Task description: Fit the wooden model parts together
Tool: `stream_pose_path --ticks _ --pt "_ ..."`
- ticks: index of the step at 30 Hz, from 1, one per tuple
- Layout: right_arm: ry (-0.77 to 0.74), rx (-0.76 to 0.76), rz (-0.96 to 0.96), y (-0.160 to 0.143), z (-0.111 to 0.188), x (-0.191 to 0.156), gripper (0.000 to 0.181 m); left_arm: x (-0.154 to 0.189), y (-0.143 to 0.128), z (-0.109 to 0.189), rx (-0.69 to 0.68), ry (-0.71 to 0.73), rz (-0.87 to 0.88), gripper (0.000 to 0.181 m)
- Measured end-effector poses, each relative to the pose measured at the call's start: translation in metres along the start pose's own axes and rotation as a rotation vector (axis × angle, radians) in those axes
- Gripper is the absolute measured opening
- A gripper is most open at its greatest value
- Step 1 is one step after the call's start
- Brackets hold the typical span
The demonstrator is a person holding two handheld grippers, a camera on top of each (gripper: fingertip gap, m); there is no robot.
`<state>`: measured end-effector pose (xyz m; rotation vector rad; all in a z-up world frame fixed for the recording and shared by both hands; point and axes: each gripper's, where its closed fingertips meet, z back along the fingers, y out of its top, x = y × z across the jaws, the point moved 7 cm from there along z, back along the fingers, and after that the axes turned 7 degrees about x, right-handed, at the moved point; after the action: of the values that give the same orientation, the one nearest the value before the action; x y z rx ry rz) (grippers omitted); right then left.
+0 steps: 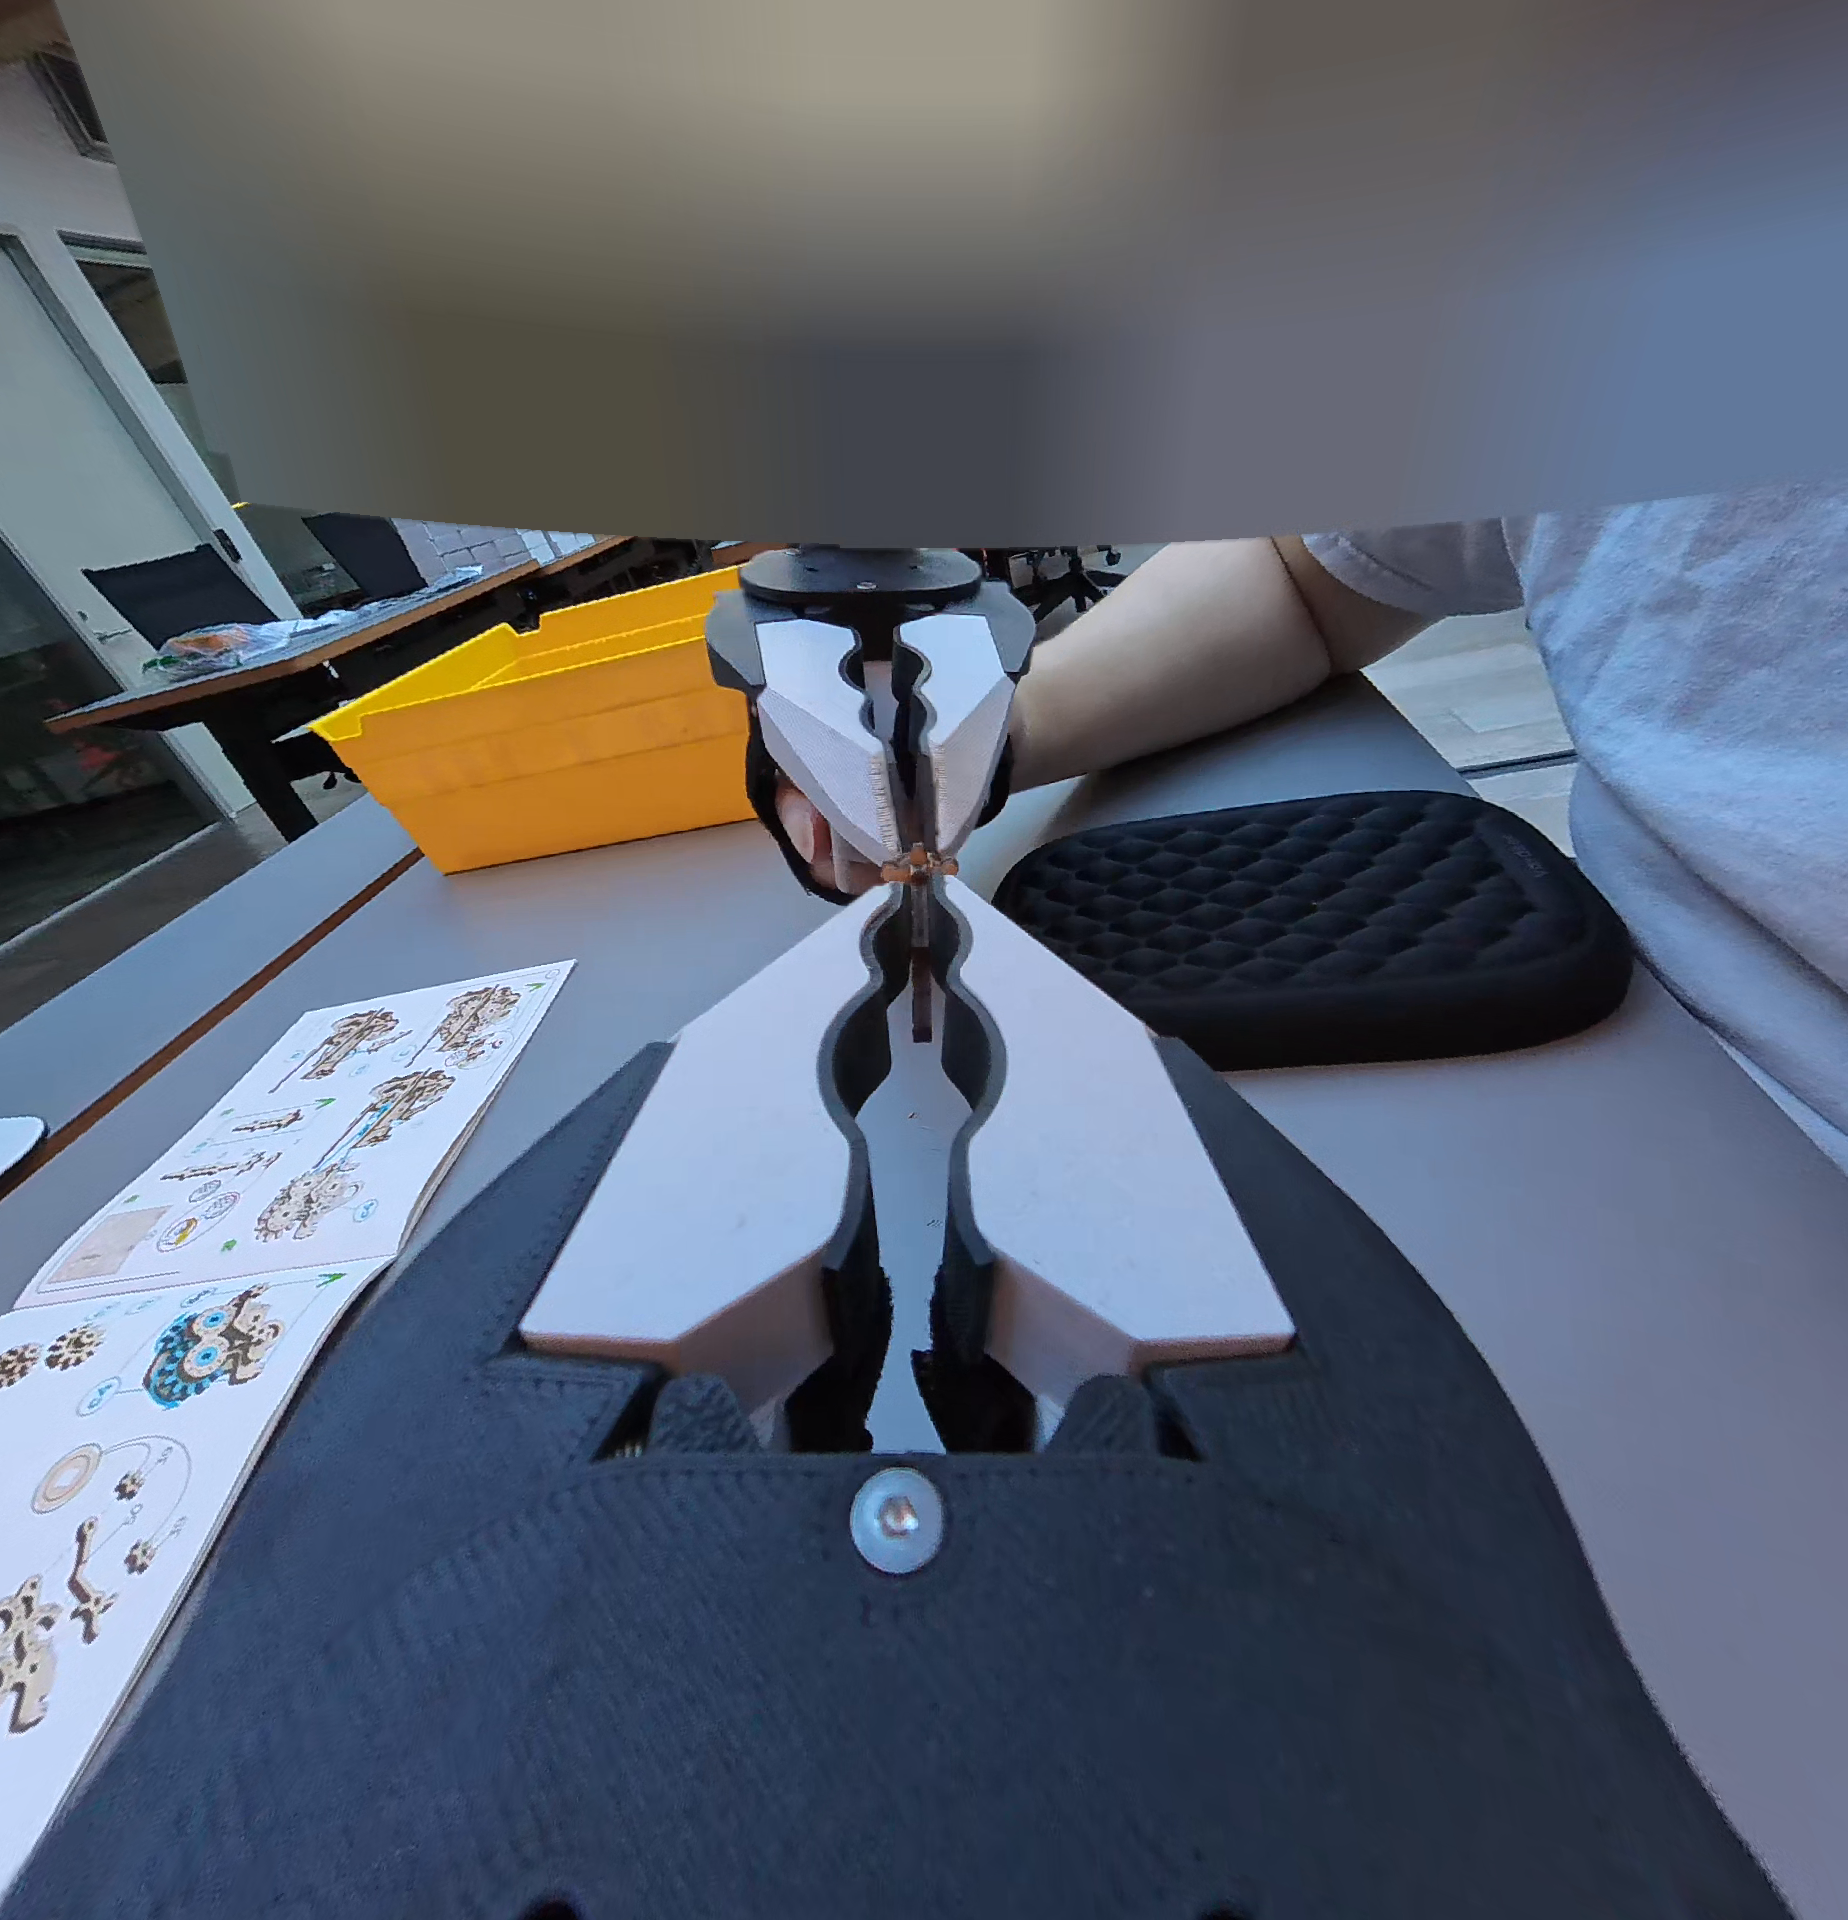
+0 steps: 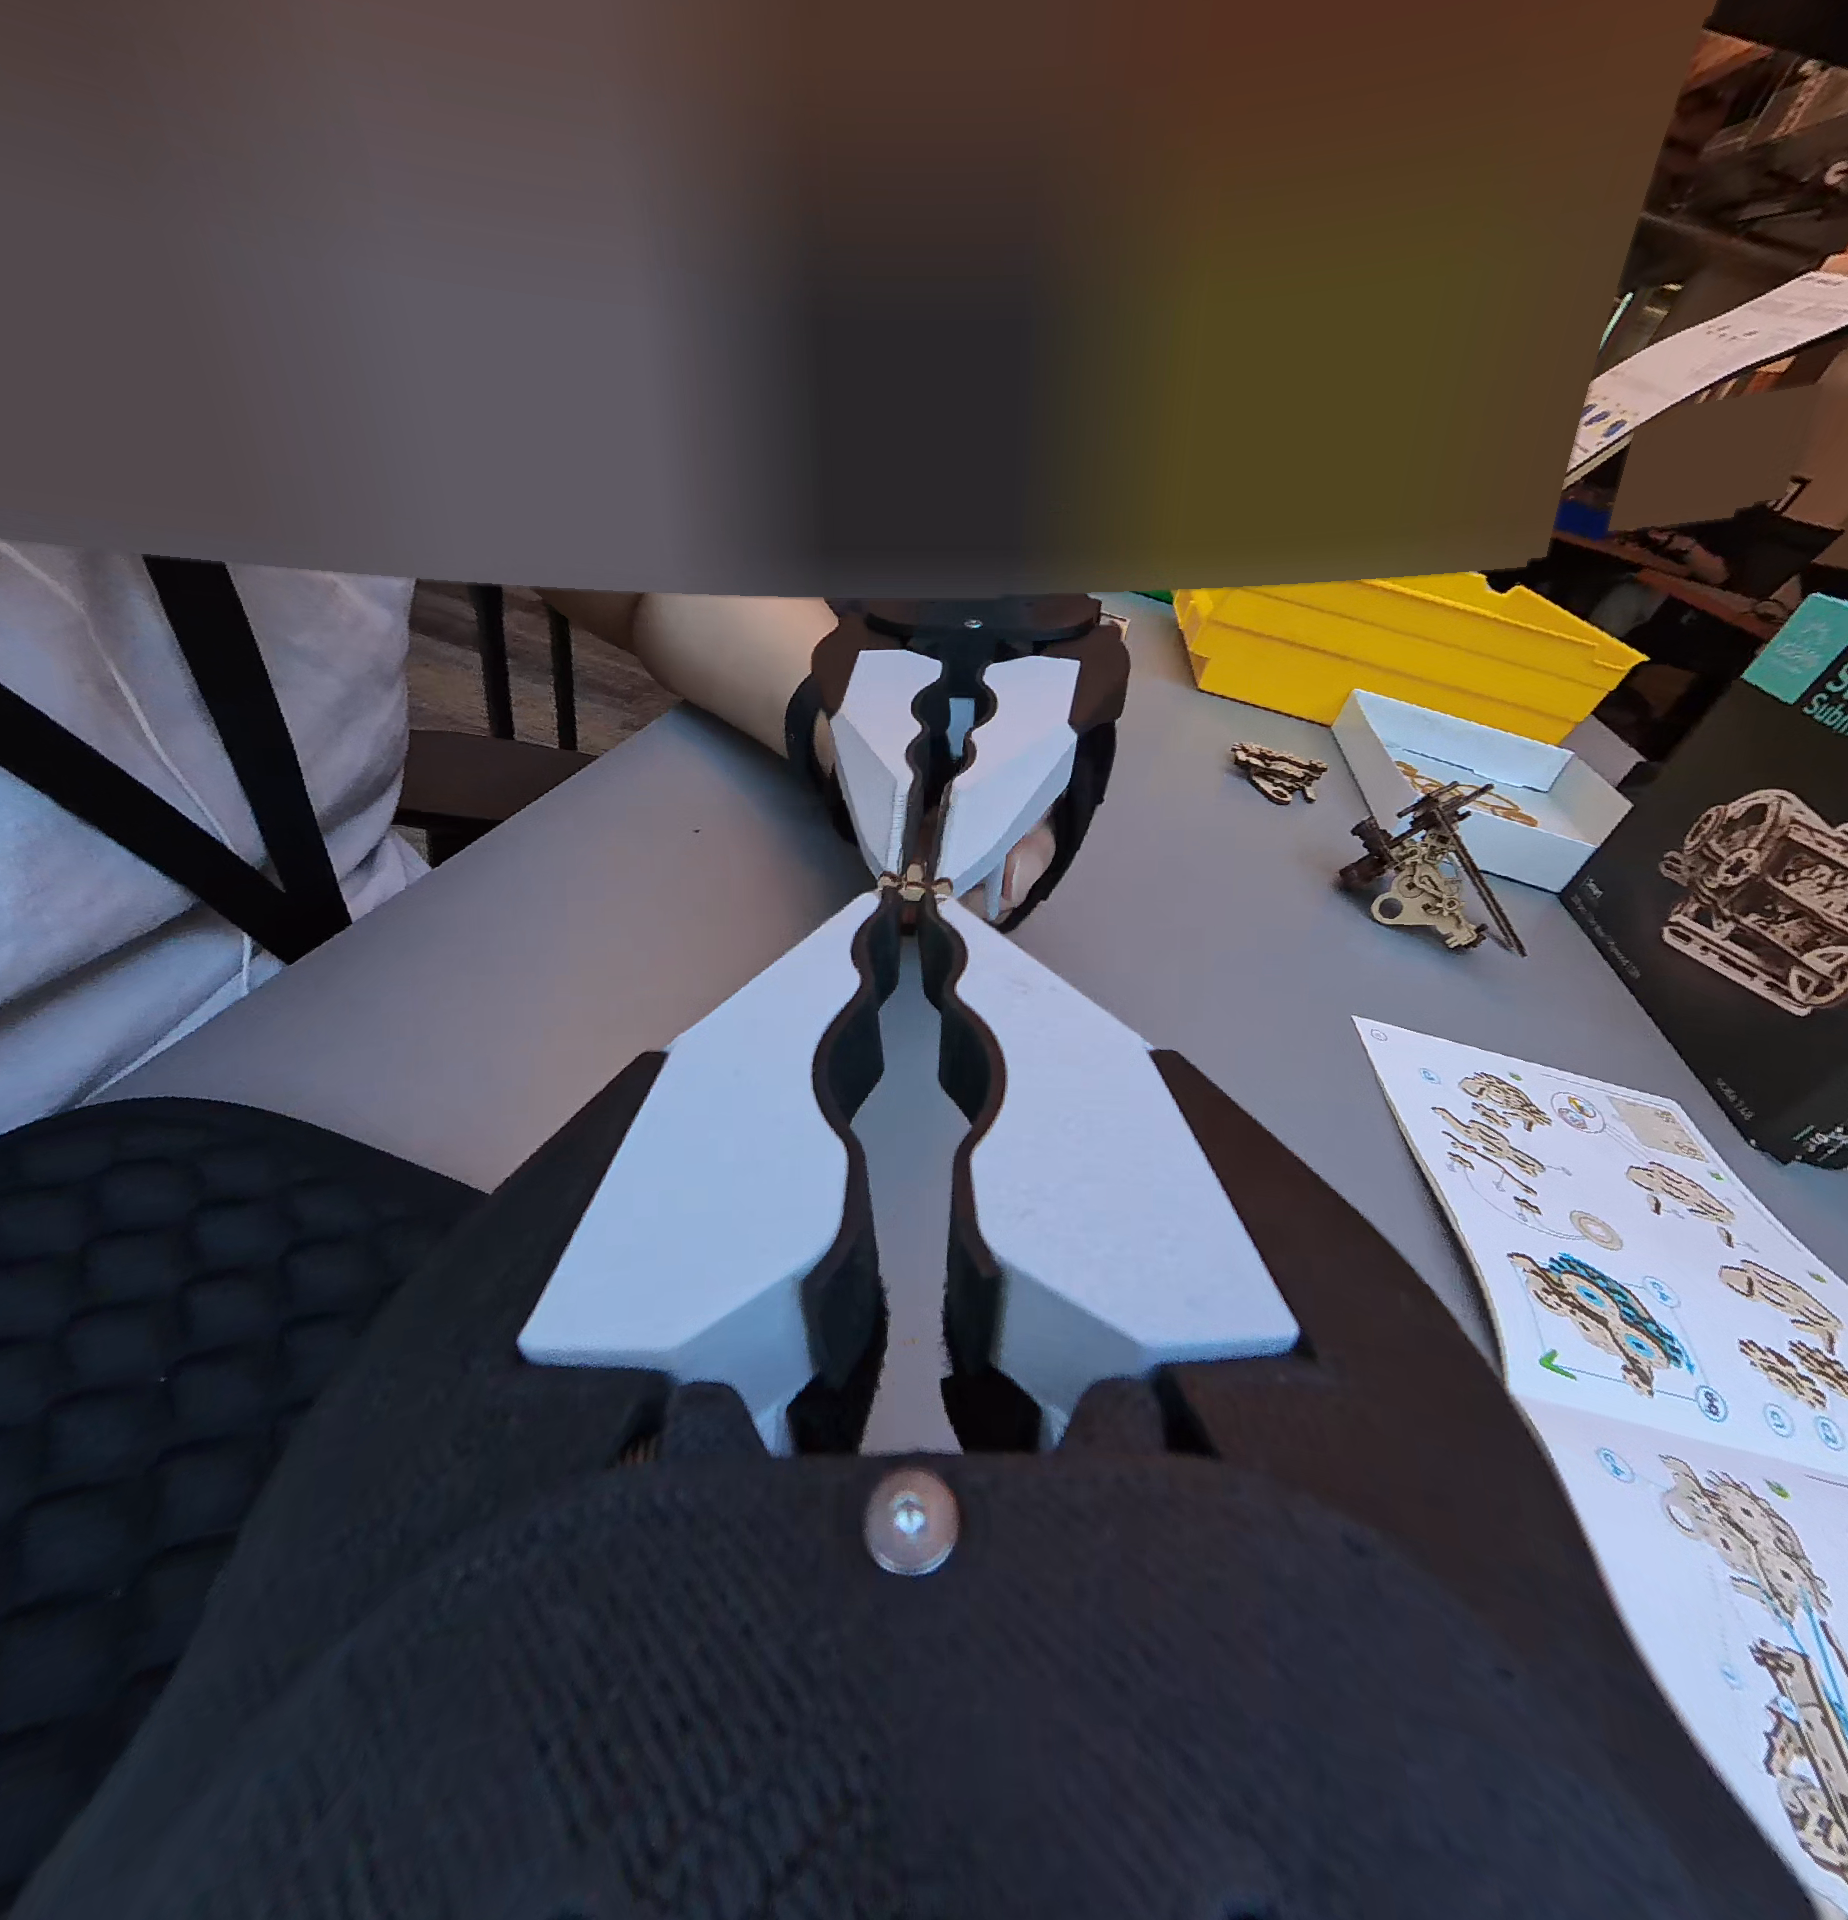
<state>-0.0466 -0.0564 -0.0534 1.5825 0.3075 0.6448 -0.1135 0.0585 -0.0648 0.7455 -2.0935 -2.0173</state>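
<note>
grippers tip to tip above table [image 1: 1522, 1195] | left gripper [image 1: 917, 891] clenched on wooden strip [image 1: 921, 966] | right gripper [image 2: 912, 902] clenched on small gear [image 2: 912, 886] | held aligned, likely for press-fit

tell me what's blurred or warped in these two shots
Left wrist view: upper half masked by an added blur, table edges bow from the wide lens, small wooden part sharp. Right wrist view: same masking on top, booklet stretched toward the corner.

Left gripper [image 1: 915, 891]: matt pale plastic fingers, ridged black printed body, shiny metal screw [image 1: 896, 1519]. Small gear piece [image 1: 920, 865]: thin raw wood. Table [image 1: 639, 904] smooth matt grey. Bin [image 1: 546, 748] glossy yellow plastic. Pad [image 1: 1315, 925] black quilted fabric. Booklet [image 2: 1626, 1299] smooth printed paper.
</note>
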Motion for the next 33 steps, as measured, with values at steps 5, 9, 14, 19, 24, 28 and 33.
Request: stream_pose_path --ticks 5,9,14,19,24,28,33 --pt "-0.048 0.03 -0.024 0.0001 0.0017 0.0077 0.0 -0.0045 0.0008 -0.0008 0.031 0.055 0.02 0.0" --pt "-0.054 0.015 -0.006 -0.0023 0.0026 0.0091 0.0 -0.0044 -0.0012 0.0009 -0.018 0.095 -0.075 0.0" --pt "-0.057 0.015 0.005 -0.0025 0.004 0.0083 0.0 -0.0055 -0.0012 0.0031 -0.017 0.074 -0.038 0.0" --pt "-0.051 0.02 -0.02 -0.0034 0.0042 0.0085 0.0 -0.0075 -0.0013 0.0027 -0.039 0.039 0.028 0.0" --pt "-0.022 0.008 -0.039 -0.0013 0.0044 0.0057 0.0 -0.0043 -0.0001 0.0015 -0.049 0.029 0.01 0.0" --pt "0.01 0.003 -0.058 -0.0008 0.0038 0.0031 0.0 -0.0006 0.0012 0.0011 -0.057 -0.001 -0.015 0.0" --pt "0.046 -0.003 -0.084 -0.0016 0.0034 0.0016 0.0 0.002 0.0006 0.0005 -0.065 -0.029 -0.015 0.0"
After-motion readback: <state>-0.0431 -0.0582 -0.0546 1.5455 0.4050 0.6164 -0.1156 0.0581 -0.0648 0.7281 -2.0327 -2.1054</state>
